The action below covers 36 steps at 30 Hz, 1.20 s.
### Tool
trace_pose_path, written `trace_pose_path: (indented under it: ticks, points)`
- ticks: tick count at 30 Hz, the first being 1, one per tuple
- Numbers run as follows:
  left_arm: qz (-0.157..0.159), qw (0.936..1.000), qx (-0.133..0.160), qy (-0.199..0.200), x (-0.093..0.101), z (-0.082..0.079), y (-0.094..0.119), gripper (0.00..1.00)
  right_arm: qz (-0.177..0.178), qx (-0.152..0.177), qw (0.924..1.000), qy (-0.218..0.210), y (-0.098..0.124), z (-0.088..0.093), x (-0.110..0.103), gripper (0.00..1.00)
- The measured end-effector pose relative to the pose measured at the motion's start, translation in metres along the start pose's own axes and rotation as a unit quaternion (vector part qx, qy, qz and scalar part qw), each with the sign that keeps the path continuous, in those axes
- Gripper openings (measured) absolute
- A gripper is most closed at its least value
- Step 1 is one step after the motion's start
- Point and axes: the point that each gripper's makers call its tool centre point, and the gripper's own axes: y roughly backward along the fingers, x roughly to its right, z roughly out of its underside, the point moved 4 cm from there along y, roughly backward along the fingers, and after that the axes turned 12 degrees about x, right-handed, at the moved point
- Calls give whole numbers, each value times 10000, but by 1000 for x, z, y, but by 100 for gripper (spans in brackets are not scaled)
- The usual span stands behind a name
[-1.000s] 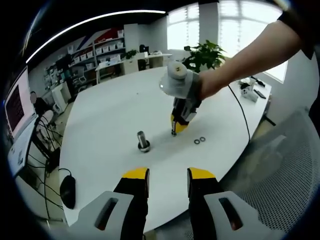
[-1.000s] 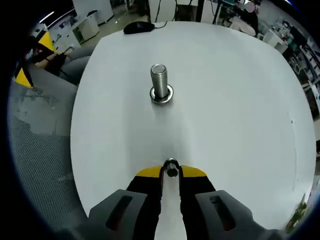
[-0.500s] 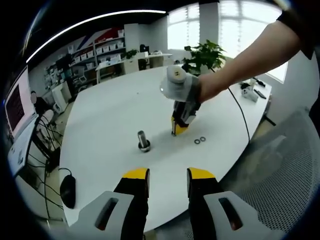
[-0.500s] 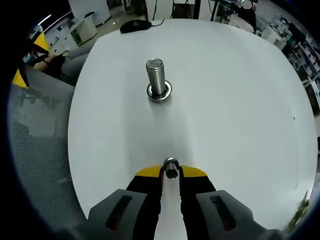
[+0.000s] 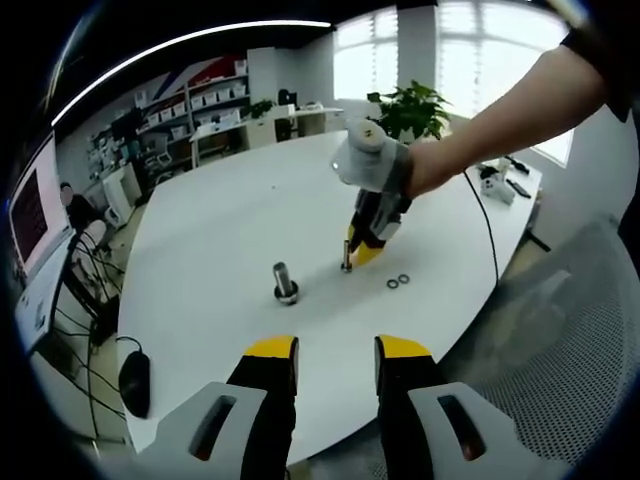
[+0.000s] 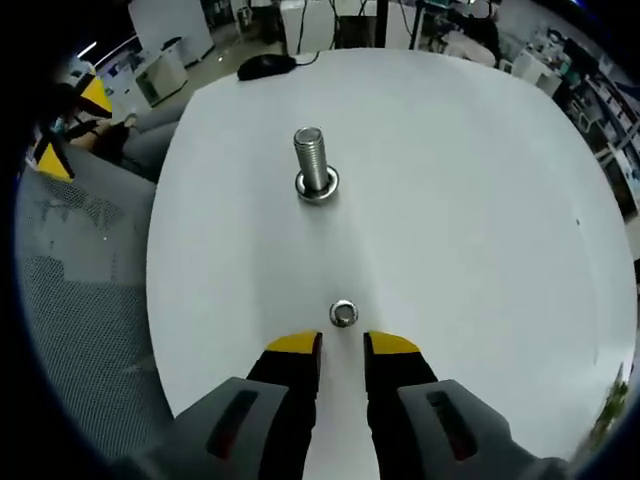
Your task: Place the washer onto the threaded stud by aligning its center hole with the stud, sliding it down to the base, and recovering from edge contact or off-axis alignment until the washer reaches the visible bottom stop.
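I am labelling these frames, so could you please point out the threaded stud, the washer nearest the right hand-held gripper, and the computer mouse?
threaded stud (image 6: 310, 160), right gripper view, on its threaded shaft.
washer (image 6: 343, 313), right gripper view, on its metal ring.
computer mouse (image 5: 135, 381), left gripper view, on its black top.

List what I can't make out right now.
- Washer: in the right gripper view it is seen from above, so whether it touches the table is unclear.
- Ring at the stud base: too small to tell a flange from a washer.
- Right gripper tips: too small in the left gripper view.
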Motion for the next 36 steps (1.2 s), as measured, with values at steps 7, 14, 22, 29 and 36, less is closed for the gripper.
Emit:
trace_pose_path:
  ticks: [7,14,22,29,36]
  points:
    - [-6,10000,9,-25,0,-1,0,28,40,38,10000,-46,11,10,-7,19]
    - [-9,10000,-4,-42,0,0,0,28,22,57,10000,-78,18,18,-13,19]
    - [-6,10000,-34,-46,0,0,0,28,-22,85,9999,-93,18,25,-20,19]
    - [-1,10000,-29,-57,0,0,0,28,-64,88,9997,-212,16,31,-27,20]
    - [-10,10000,-36,-48,0,1,0,28,-169,29,9998,-128,15,40,-36,22]
